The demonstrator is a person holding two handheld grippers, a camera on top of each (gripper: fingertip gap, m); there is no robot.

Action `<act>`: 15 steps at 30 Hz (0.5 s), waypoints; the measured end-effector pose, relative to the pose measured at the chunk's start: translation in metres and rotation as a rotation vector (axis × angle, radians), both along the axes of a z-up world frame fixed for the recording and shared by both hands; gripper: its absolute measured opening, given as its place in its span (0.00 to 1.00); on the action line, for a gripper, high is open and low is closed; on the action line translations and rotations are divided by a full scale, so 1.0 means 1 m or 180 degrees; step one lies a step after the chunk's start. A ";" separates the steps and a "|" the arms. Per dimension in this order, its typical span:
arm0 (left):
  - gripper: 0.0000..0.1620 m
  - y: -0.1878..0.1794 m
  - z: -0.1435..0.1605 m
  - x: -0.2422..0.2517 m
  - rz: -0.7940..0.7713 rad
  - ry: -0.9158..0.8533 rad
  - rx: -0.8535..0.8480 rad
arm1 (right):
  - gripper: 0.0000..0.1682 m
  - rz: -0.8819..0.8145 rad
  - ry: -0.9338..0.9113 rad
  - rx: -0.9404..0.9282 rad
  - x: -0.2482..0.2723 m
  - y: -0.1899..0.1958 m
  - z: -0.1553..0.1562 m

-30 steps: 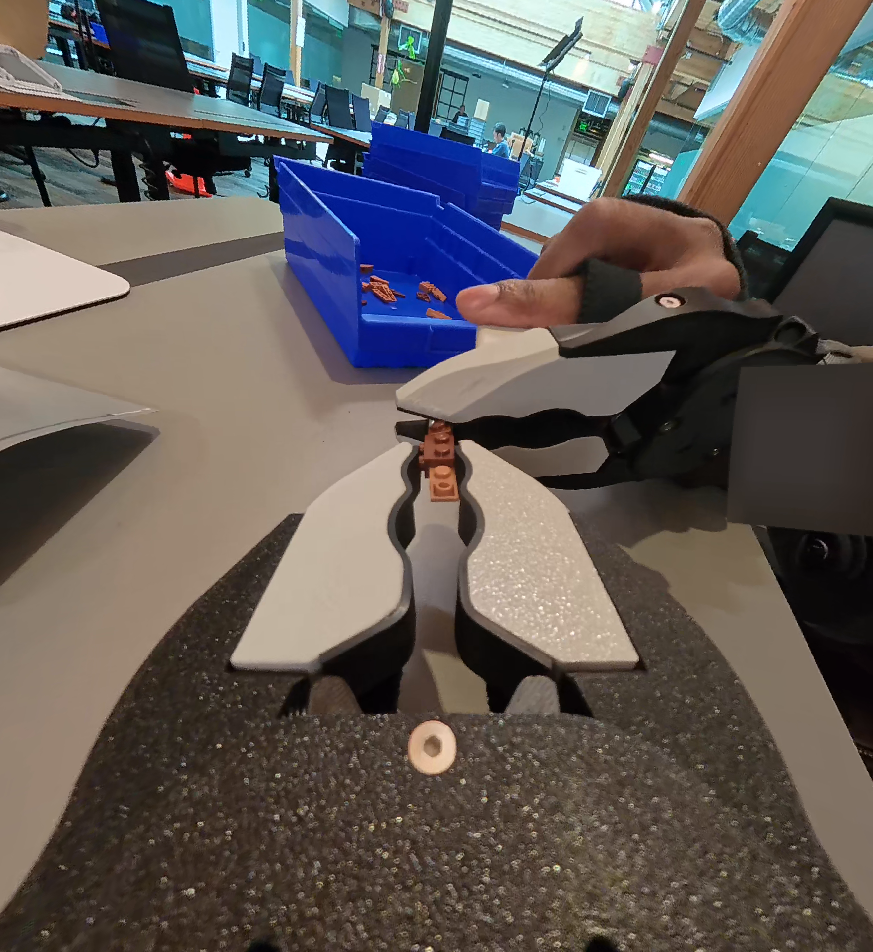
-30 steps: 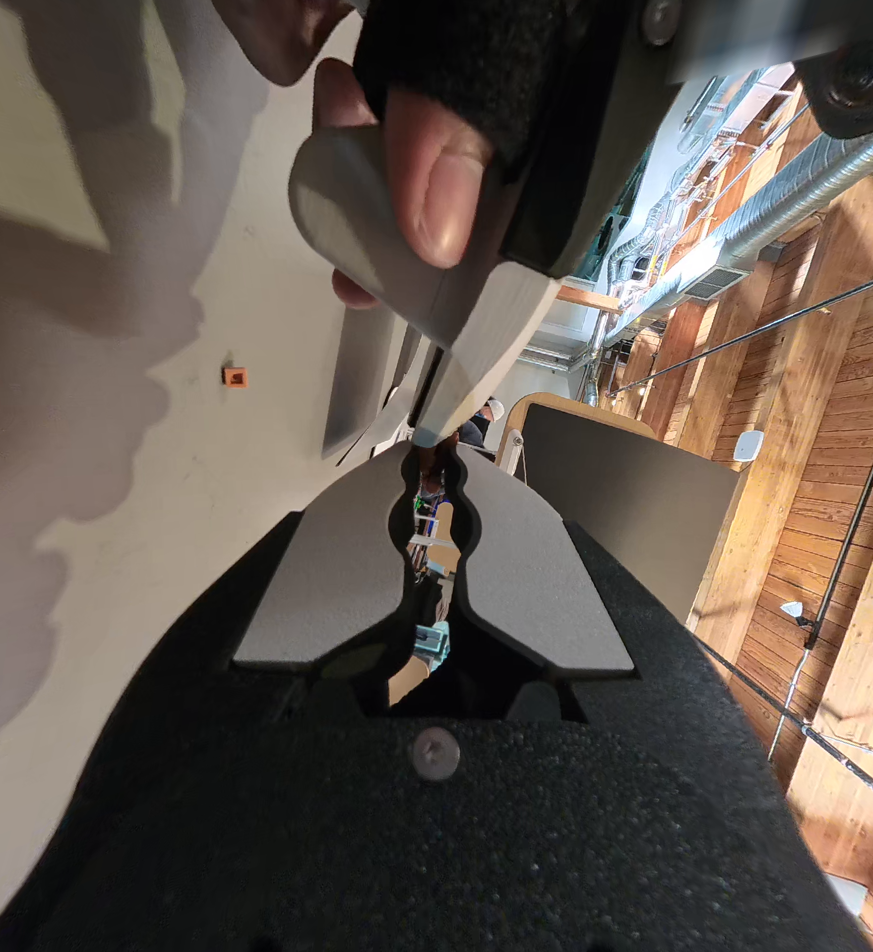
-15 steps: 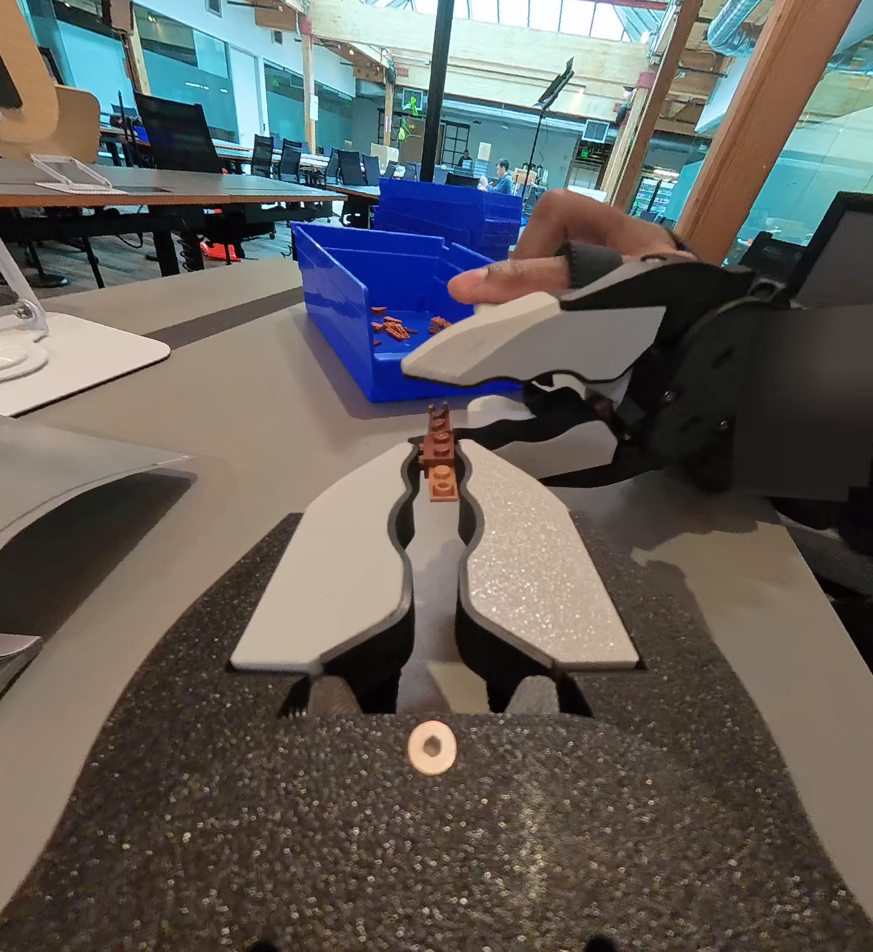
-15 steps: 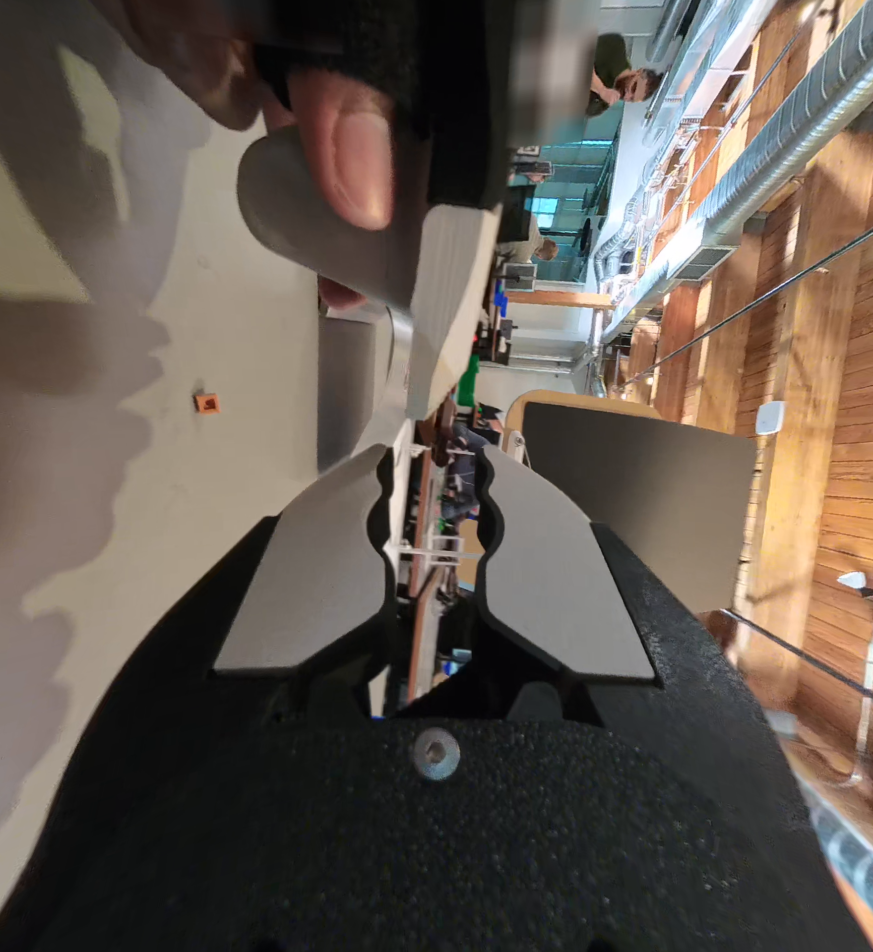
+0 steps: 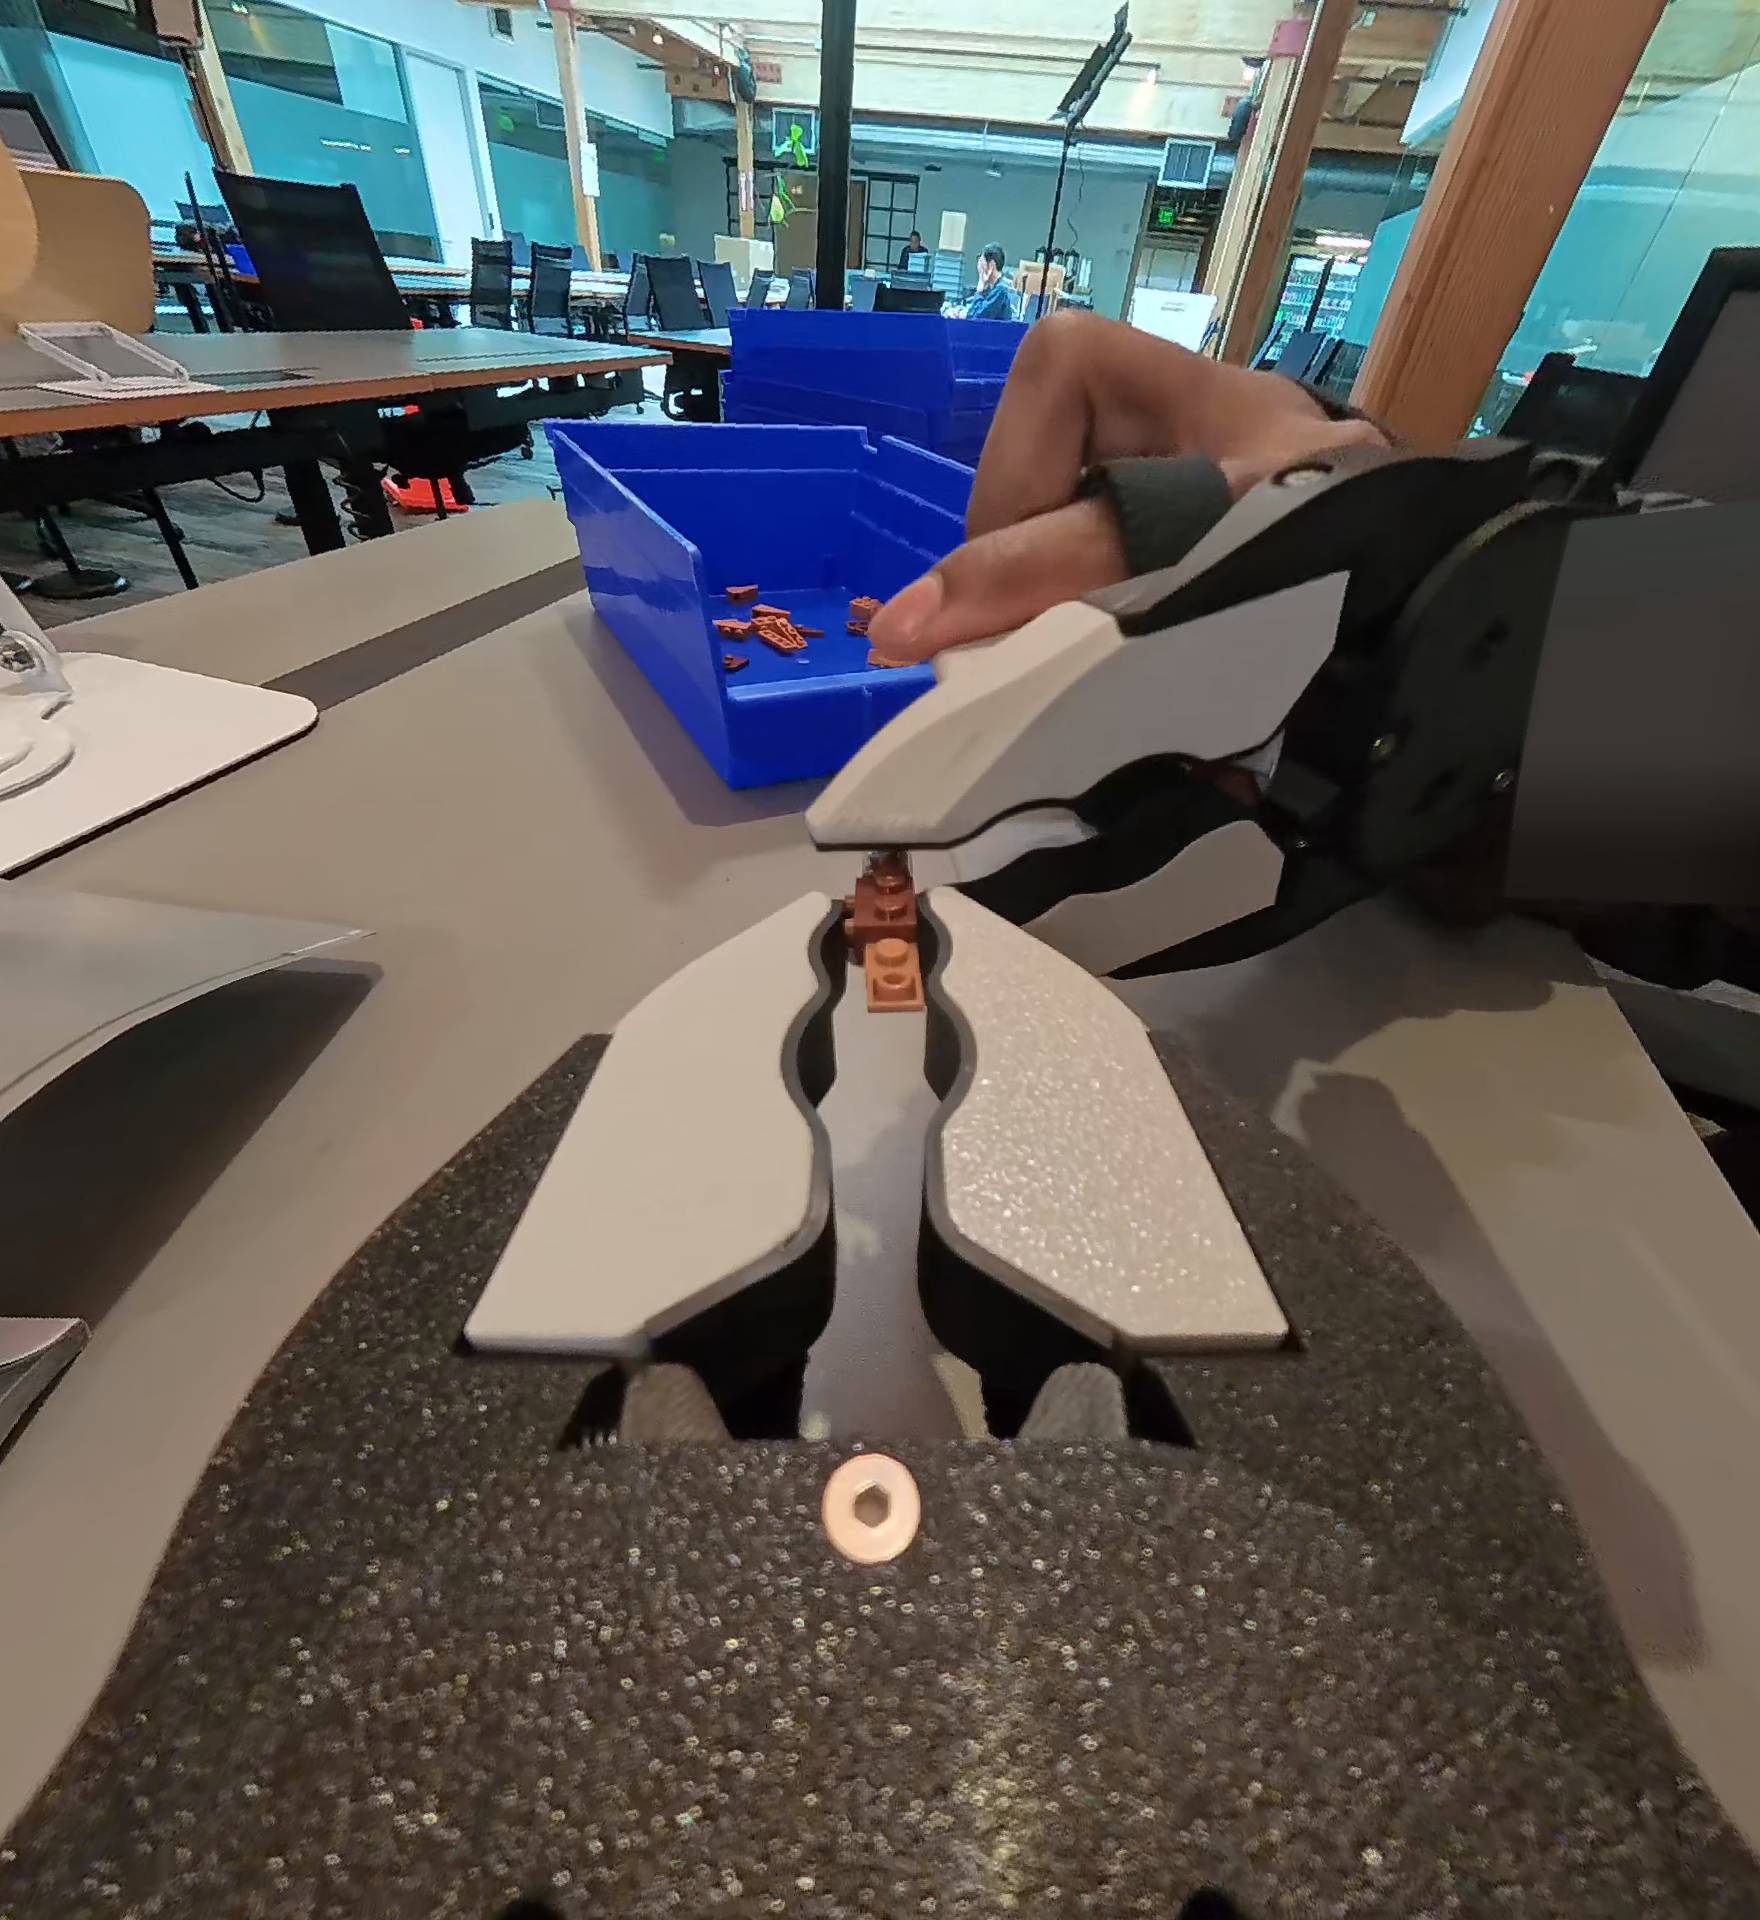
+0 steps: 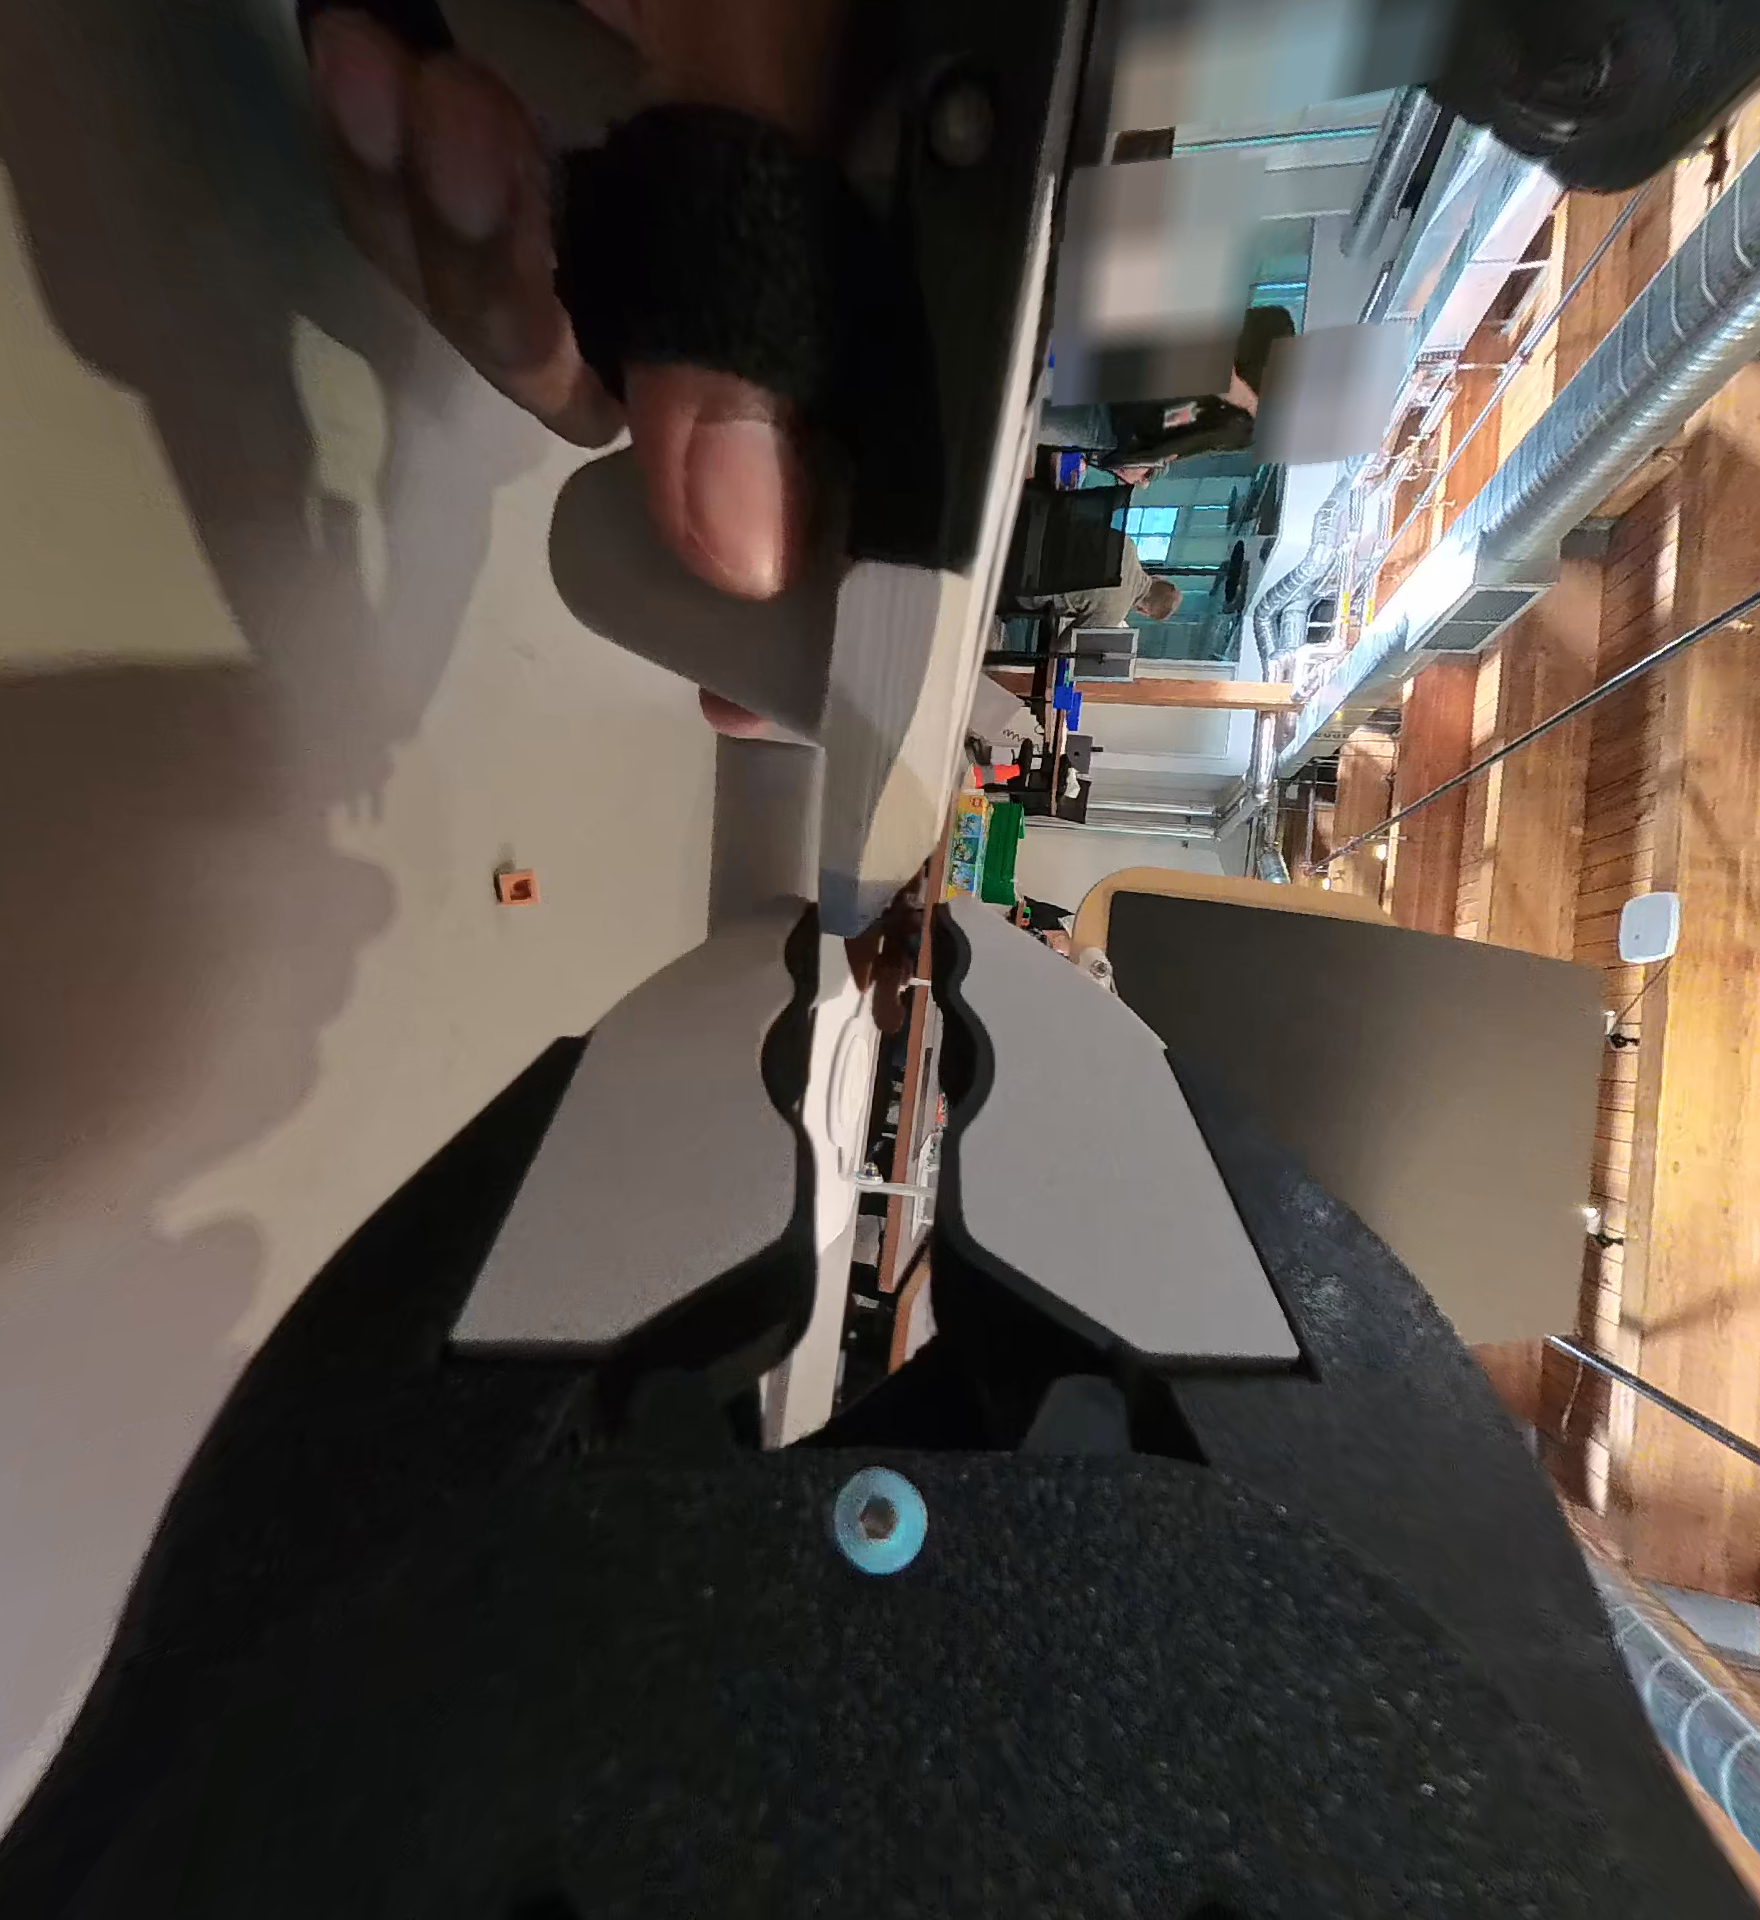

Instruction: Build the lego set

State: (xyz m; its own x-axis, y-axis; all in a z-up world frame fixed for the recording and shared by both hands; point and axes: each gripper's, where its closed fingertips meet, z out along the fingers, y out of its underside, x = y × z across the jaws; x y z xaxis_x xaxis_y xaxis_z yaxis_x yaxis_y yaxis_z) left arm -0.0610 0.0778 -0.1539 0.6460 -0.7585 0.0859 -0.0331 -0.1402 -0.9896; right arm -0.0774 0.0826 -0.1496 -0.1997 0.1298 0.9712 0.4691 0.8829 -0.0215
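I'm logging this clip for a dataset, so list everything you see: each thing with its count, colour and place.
Small brown lego assembly: one, brown and tan, pinched at the left claw's tips.
Blue plastic bin: one, blue, on the table behind the claws.
Loose lego pieces: several, brown, on the bin's floor.
Stacked bins: count unclear, blue, behind the open bin.
Single small lego piece: one, orange-brown, alone on the table.
Grey table: one, grey, under everything.
White flat stand base: one, white, far left on the table.
Left claw: grey fingers, shut on the assembly.
Right claw: grey fingers, tips directly above the assembly; grip unclear.
Hand: one, on the right claw.
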 end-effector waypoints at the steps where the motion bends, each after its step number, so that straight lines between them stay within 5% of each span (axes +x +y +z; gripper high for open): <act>1: 0.07 0.000 0.001 0.000 0.0008 -0.0015 0.0005 | 0.10 -0.0005 0.0002 0.0034 0.000 0.000 0.000; 15: 0.08 0.001 0.006 -0.002 0.0070 -0.0187 -0.0009 | 0.07 -0.0046 0.0052 0.0267 -0.002 0.001 0.006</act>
State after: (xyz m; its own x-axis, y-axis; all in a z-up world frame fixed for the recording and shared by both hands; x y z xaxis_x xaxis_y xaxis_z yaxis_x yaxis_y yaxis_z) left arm -0.0626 0.0786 -0.1476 0.6564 -0.7438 0.1262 0.0281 -0.1431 -0.9893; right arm -0.0790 0.0838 -0.1438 -0.1825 0.0506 0.9819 0.4821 0.8750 0.0445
